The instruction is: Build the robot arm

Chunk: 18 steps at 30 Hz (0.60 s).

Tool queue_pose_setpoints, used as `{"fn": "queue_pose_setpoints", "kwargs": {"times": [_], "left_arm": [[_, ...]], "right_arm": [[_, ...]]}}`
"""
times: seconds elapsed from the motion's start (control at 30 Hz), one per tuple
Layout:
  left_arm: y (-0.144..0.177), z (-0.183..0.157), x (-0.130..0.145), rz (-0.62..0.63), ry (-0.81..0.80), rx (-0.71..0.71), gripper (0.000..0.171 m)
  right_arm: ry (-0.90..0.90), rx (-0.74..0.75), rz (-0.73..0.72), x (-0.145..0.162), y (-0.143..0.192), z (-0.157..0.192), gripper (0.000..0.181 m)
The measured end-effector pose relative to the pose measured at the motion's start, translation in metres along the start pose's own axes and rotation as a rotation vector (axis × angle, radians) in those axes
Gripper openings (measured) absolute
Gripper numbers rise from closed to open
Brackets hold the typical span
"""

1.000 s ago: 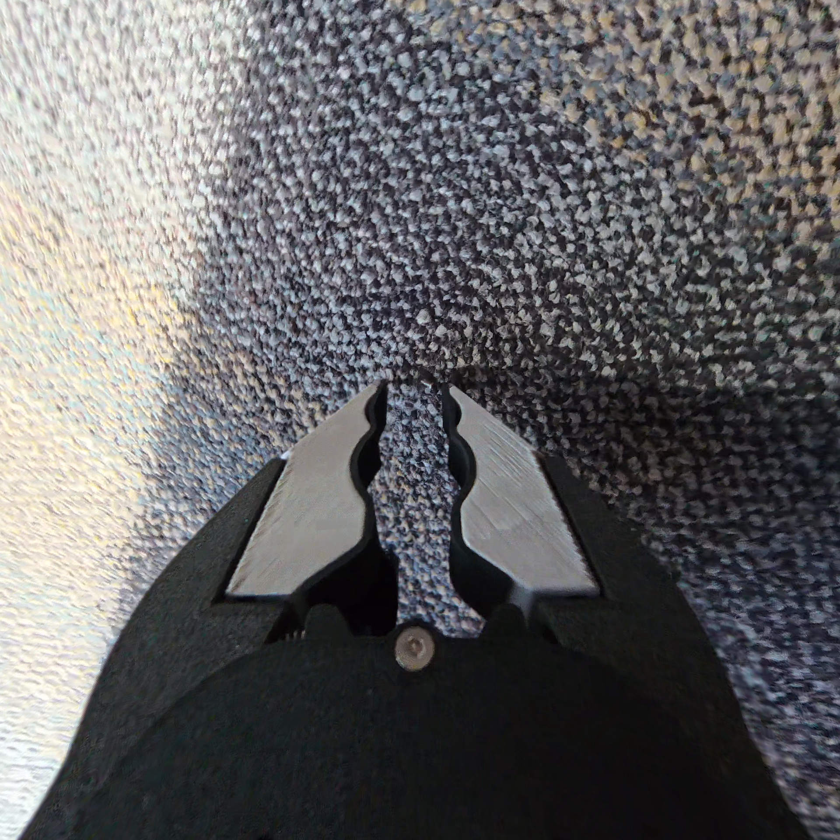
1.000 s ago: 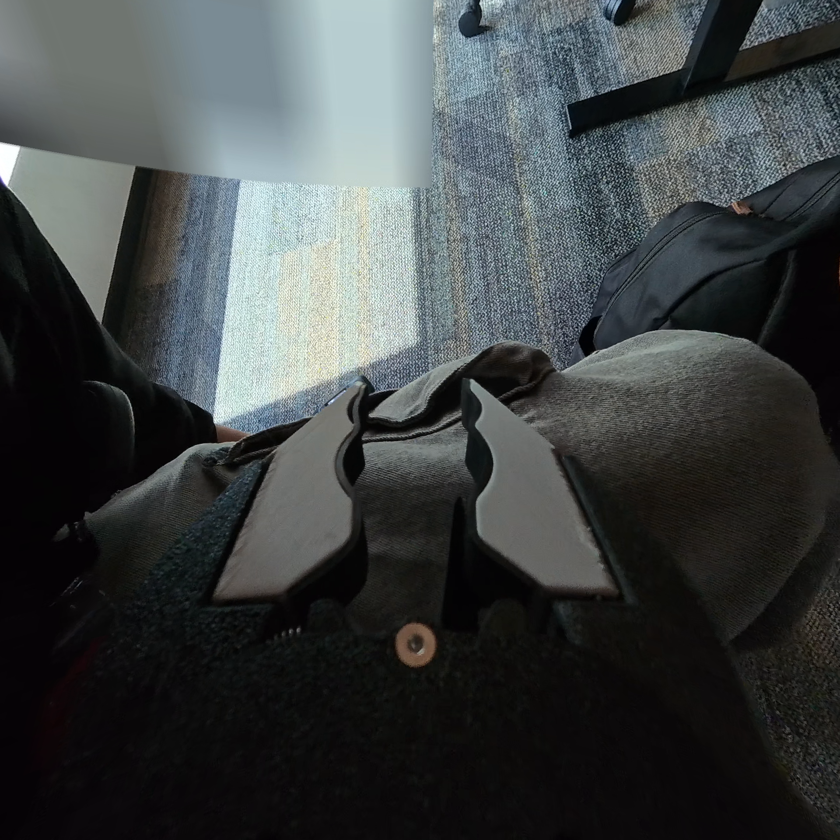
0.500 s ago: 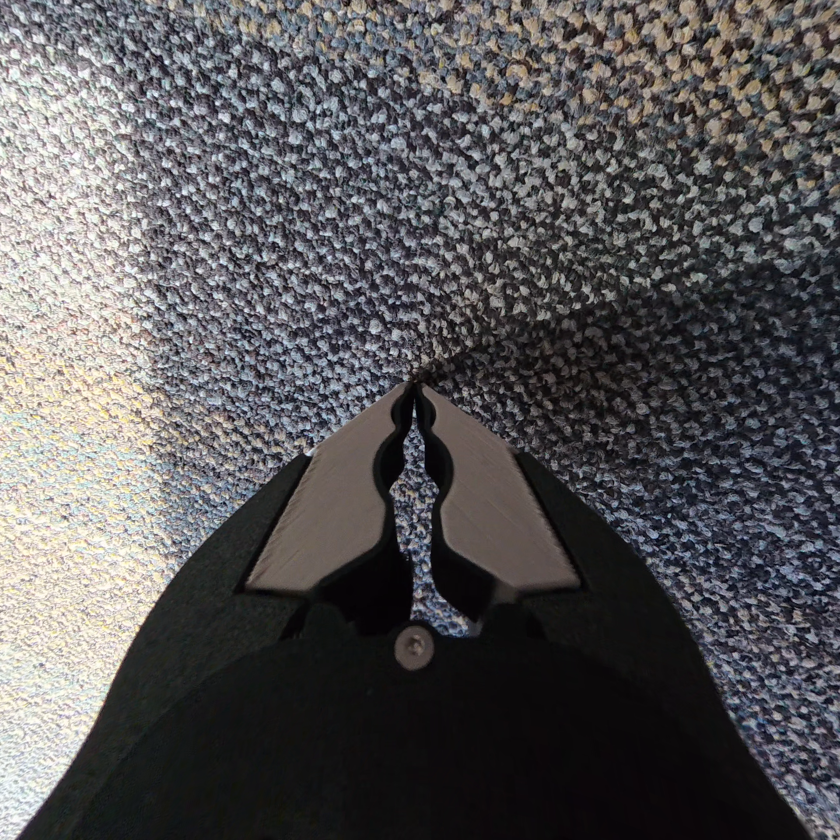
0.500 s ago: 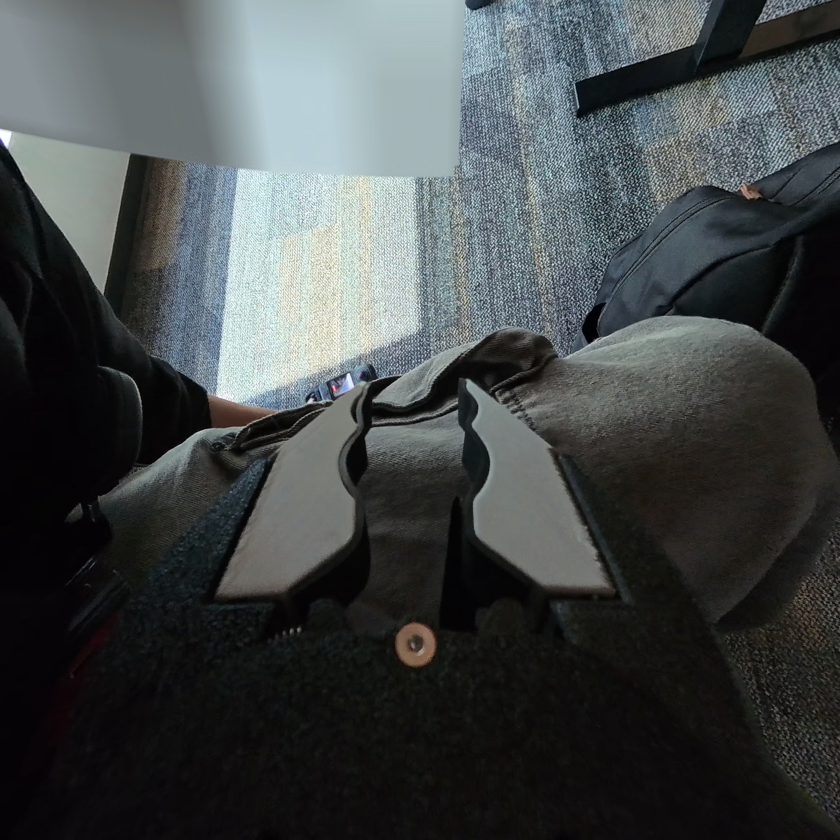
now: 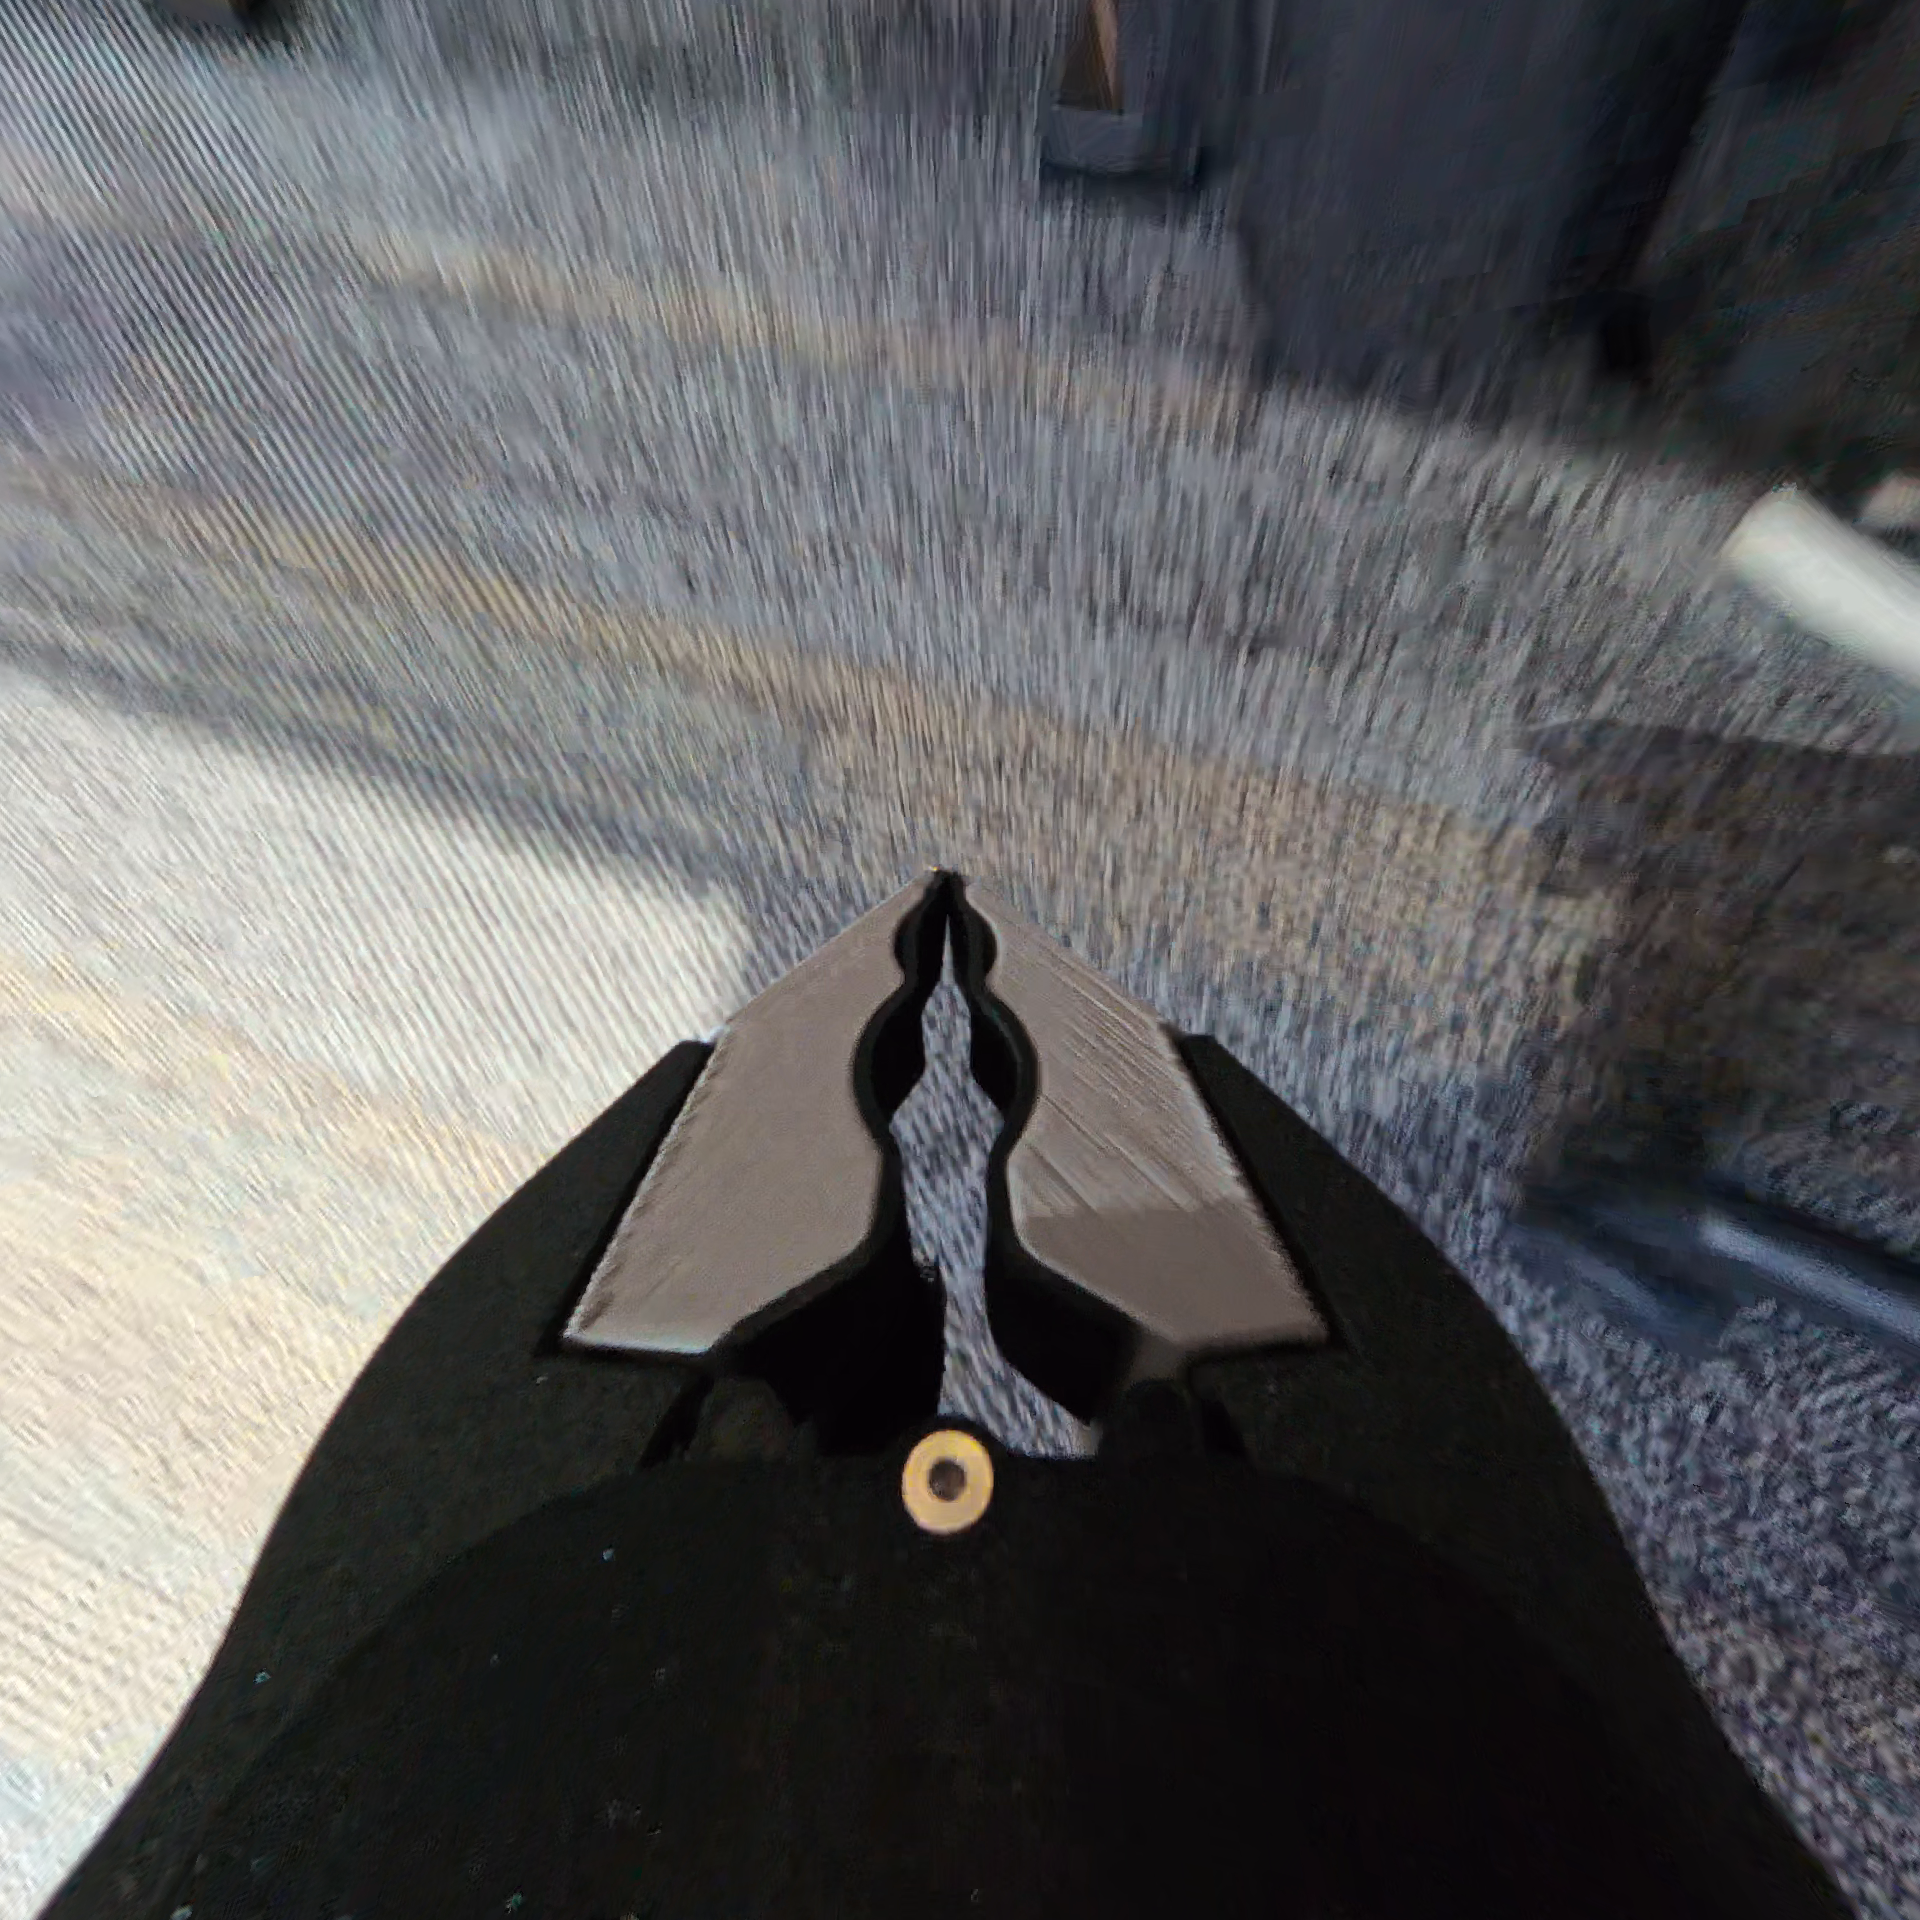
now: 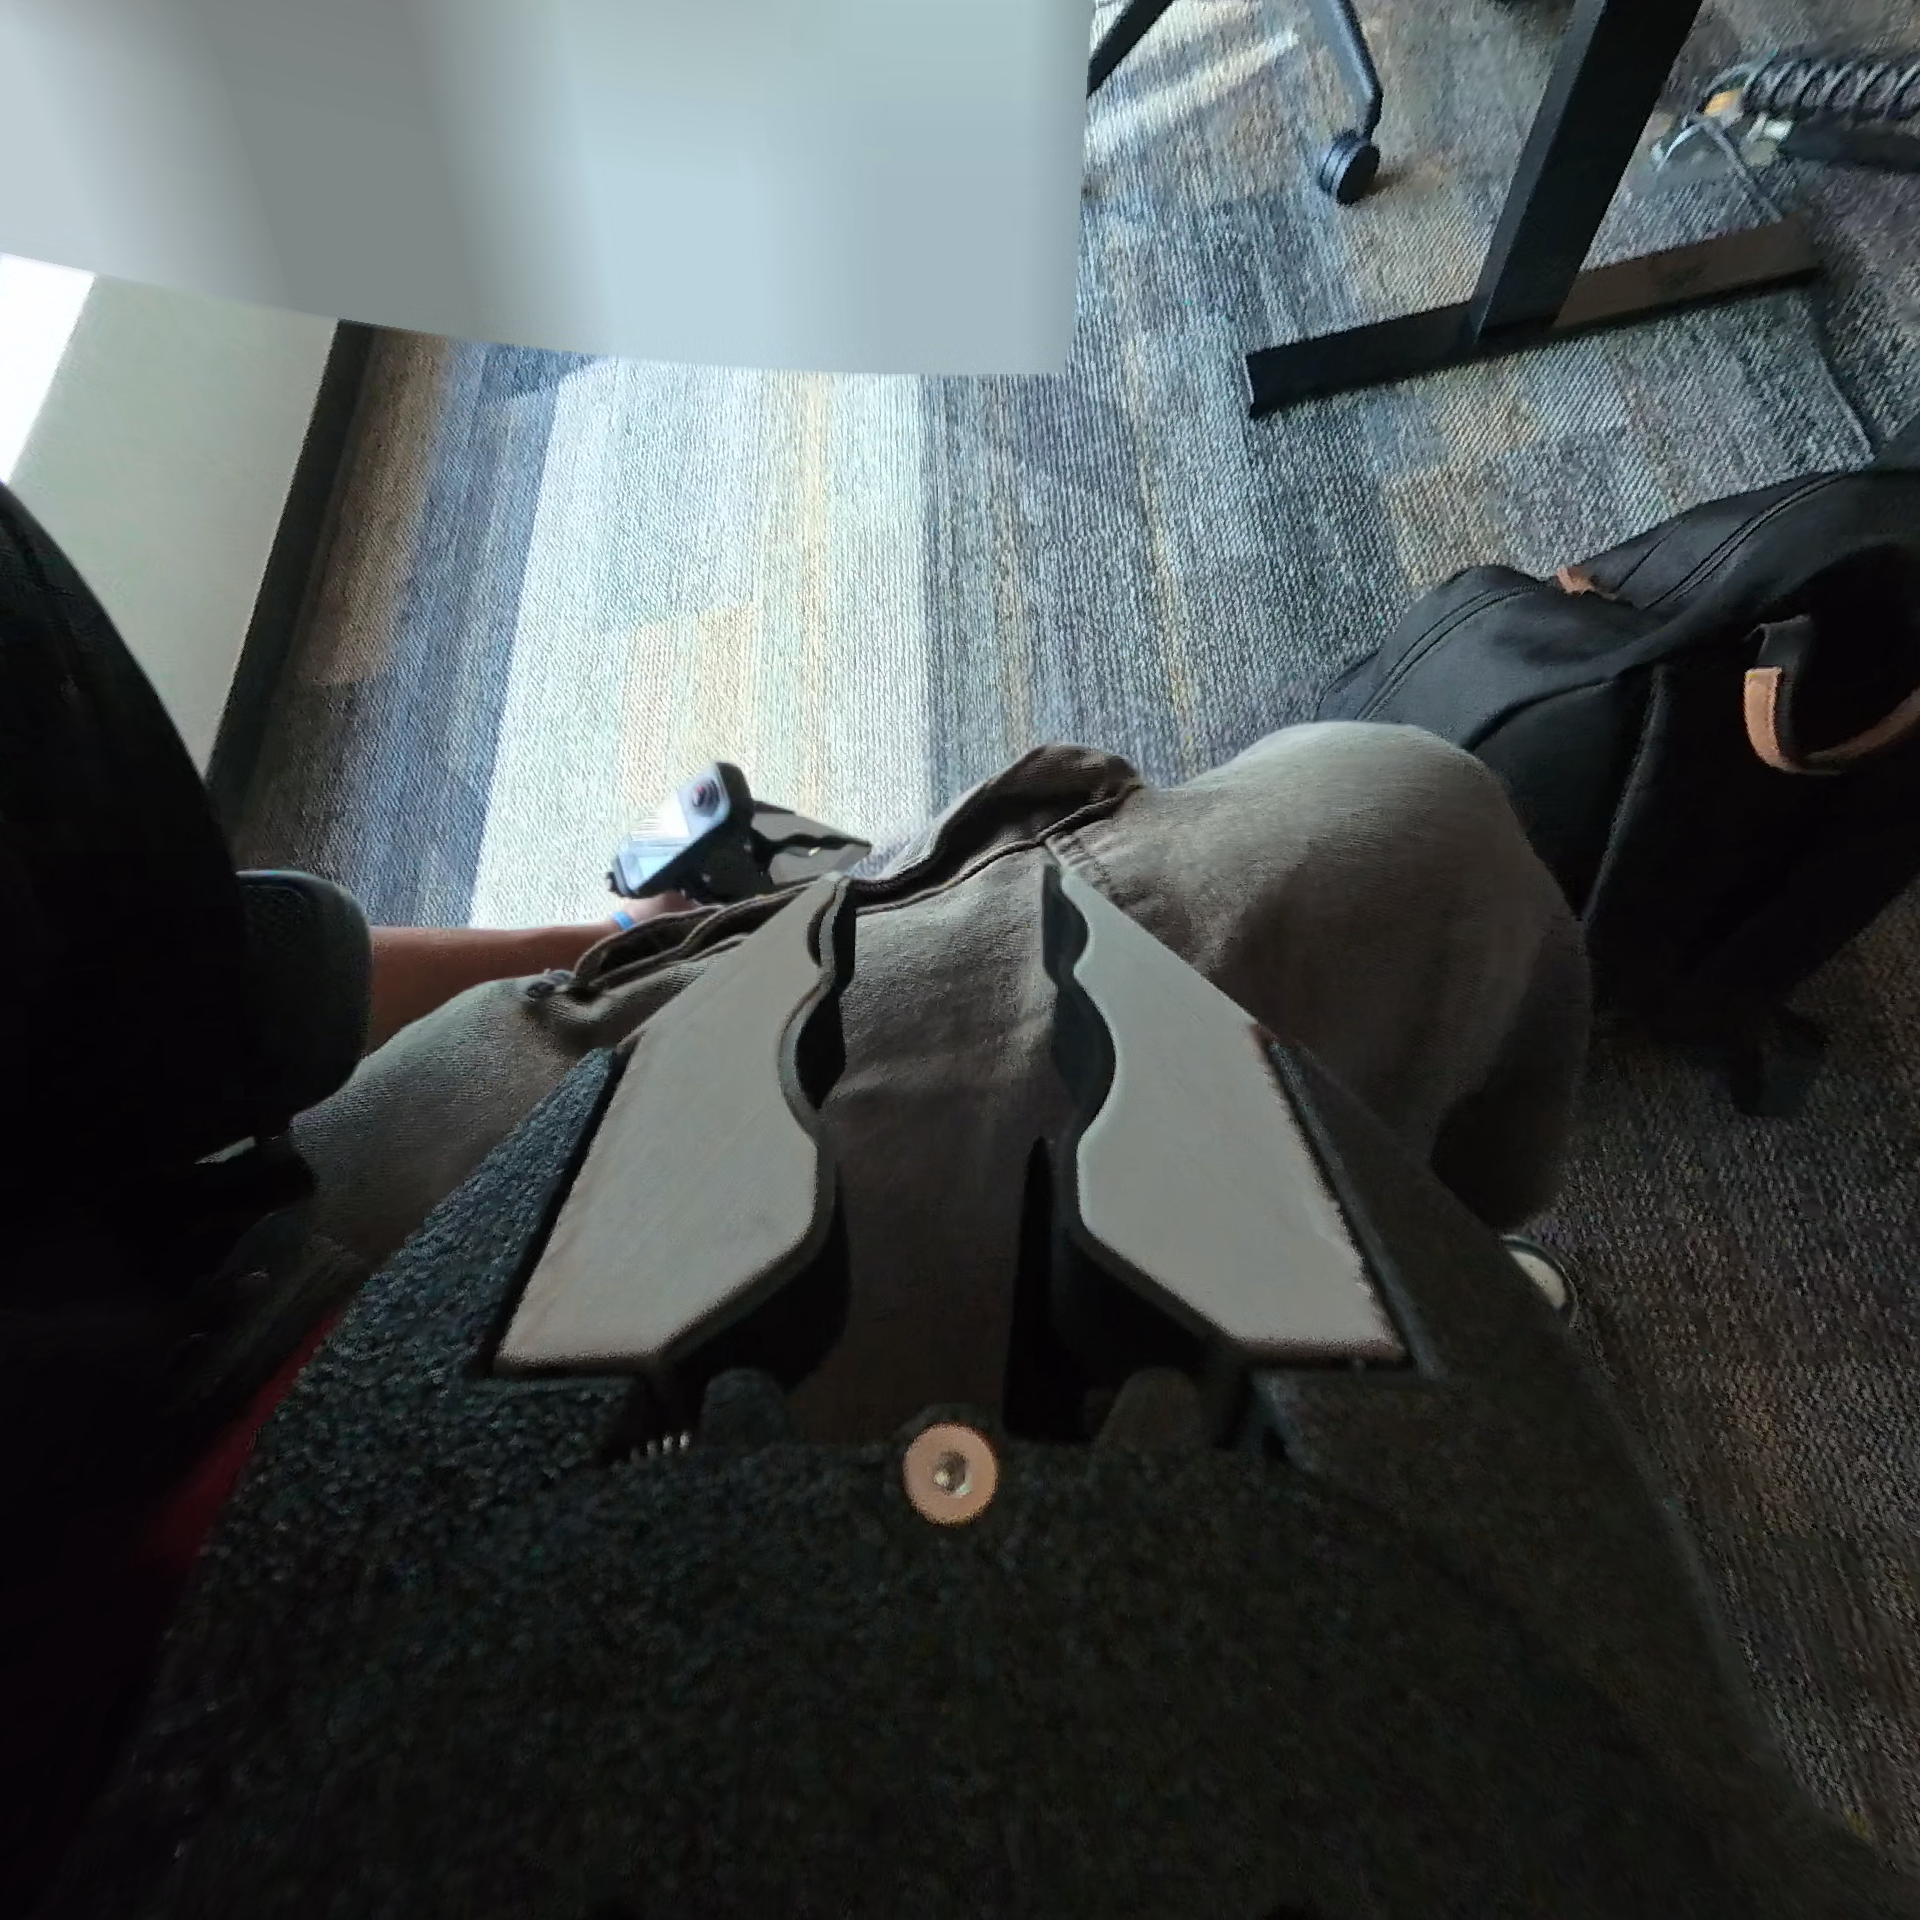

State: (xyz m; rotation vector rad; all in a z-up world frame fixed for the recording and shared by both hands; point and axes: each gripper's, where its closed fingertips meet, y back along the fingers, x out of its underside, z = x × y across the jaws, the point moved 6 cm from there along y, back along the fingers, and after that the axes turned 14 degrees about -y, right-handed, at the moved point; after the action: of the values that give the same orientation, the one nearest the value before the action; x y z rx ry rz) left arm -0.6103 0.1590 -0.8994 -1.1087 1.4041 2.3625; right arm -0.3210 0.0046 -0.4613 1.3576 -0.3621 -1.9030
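Left wrist view: the left tool (image 5: 943, 883) has its tips pressed together with nothing between them, pointing over blurred speckled carpet (image 5: 520, 623).

Right wrist view: the right tool (image 6: 948, 883) stands parted and empty above a knee in grey-brown trousers (image 6: 1299, 883). A black bag (image 6: 1621, 707) lies to its right, and the left tool (image 6: 727, 836) shows just beyond its left finger.

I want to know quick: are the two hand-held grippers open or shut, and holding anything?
Left hand-held gripper: shut, empty, over the carpet.
Right hand-held gripper: open, empty, over trousers.
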Motion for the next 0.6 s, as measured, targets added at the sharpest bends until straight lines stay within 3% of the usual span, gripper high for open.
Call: {"fn": "queue_pose_setpoints", "kwargs": {"times": [0.2,0.33,0.47,0.6], "left_arm": [[0.092,0.064,-0.214,-0.424,-0.151,0.004,0.000],[0.170,0.075,-0.375,-0.692,-0.329,0.096,0.000],[0.254,0.046,-0.528,-0.884,-0.390,0.379,0.000],[0.301,-0.032,-0.658,-0.844,-0.512,0.786,0.000]], "right_arm": [[0.018,-0.037,-0.144,-0.006,0.029,0.005,0.035],[0.039,-0.053,-0.292,-0.018,0.063,0.004,0.035],[0.073,-0.029,-0.406,-0.020,0.111,0.000,0.037],[0.065,0.030,-0.468,-0.004,0.161,-0.016,0.035]]}}
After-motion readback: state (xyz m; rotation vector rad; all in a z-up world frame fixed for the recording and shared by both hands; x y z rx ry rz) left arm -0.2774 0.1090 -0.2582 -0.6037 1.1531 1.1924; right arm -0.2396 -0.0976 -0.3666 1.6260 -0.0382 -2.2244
